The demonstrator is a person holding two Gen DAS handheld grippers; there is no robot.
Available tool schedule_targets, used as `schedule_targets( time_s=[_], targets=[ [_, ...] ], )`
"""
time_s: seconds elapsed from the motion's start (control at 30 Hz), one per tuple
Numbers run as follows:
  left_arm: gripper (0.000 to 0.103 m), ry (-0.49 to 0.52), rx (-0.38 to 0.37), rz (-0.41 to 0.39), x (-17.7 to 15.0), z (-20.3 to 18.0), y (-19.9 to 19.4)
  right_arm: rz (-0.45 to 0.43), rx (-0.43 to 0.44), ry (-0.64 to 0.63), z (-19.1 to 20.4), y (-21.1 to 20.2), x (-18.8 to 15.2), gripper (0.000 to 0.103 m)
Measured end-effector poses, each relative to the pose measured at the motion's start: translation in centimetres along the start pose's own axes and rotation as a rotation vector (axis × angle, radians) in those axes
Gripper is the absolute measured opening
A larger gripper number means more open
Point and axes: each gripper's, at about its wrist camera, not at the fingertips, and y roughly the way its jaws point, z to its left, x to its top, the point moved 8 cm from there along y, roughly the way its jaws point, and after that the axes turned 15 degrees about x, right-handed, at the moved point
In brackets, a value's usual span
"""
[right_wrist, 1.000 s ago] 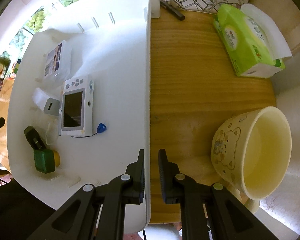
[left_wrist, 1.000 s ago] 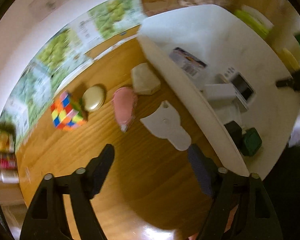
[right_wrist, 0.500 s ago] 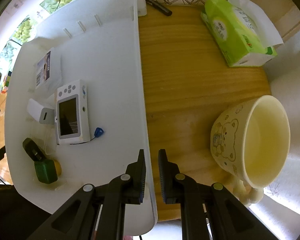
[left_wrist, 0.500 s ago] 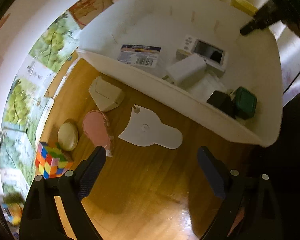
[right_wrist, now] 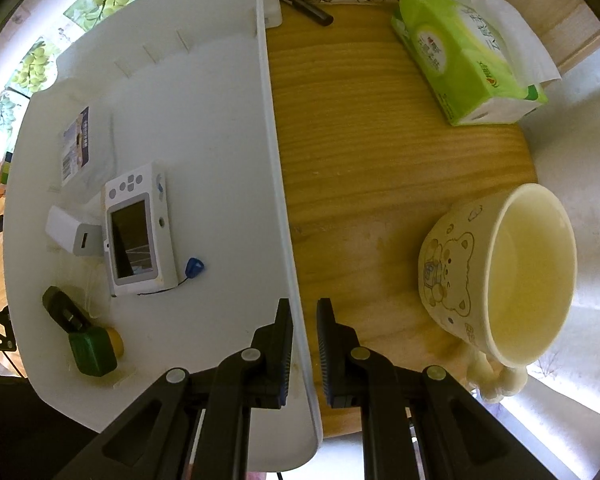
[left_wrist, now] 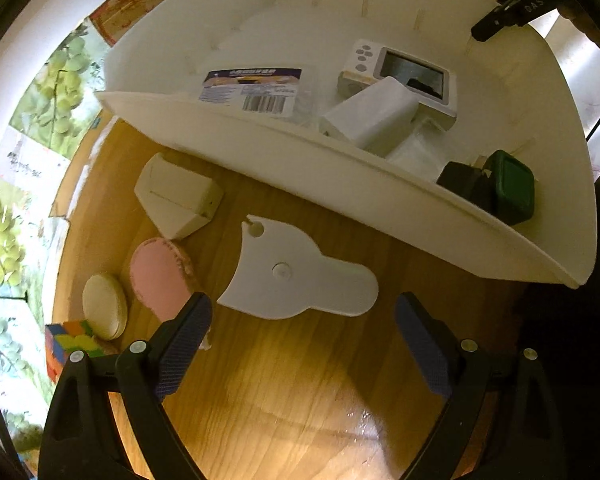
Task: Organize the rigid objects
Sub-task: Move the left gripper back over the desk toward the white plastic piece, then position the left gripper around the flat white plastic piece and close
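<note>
Flat white plastic scraper (left_wrist: pixel 296 276) lies on the wood, handle pointing right, between the spread left gripper (left_wrist: pixel 302 316); right gripper (right_wrist: pixel 303 322) clamps white tray's wall (right_wrist: pixel 288 240).

scraper (left_wrist: pixel 296 276): flat, white, just outside bin (left_wrist: pixel 340 168) wall
camera (right_wrist: pixel 138 228): white, screen up, inside bin

Both wrist views look steeply down, sharing the white tray (left_wrist: pixel 380 184) (right_wrist: pixel 272 128).
</note>
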Motion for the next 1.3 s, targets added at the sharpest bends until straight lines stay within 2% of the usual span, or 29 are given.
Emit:
schedule_targets(
  time_s=[0.27, 0.53, 0.73, 1.17, 1.3],
  targets=[
    [0.094, 0.014, -0.051, 0.013, 1.3, -0.5, 1.5, 0.004, -0.002, 0.013, -0.1, 0.3, 0.0, 0.013],
    [0.098, 0.007, -0.060, 0.033, 2.1, -0.4, 3.3, 0.012, -0.004, 0.016, -0.1, 0.2, 0.1, 0.013],
    [0.099, 0.013, -0.039, 0.059, 2.3, -0.4, 5.3, 0.014, -0.004, 0.014, -0.1, 0.2, 0.2, 0.013],
    [0.094, -0.015, -0.056, 0.022, 2.8, -0.6, 5.1, 0.016, -0.006, 0.007, -0.1, 0.2, 0.3, 0.013],
    [0.094, -0.019, -0.047, 0.014, 1.1, -0.1, 4.4, 0.018, -0.008, 0.002, -0.1, 0.3, 0.2, 0.013]
  ],
)
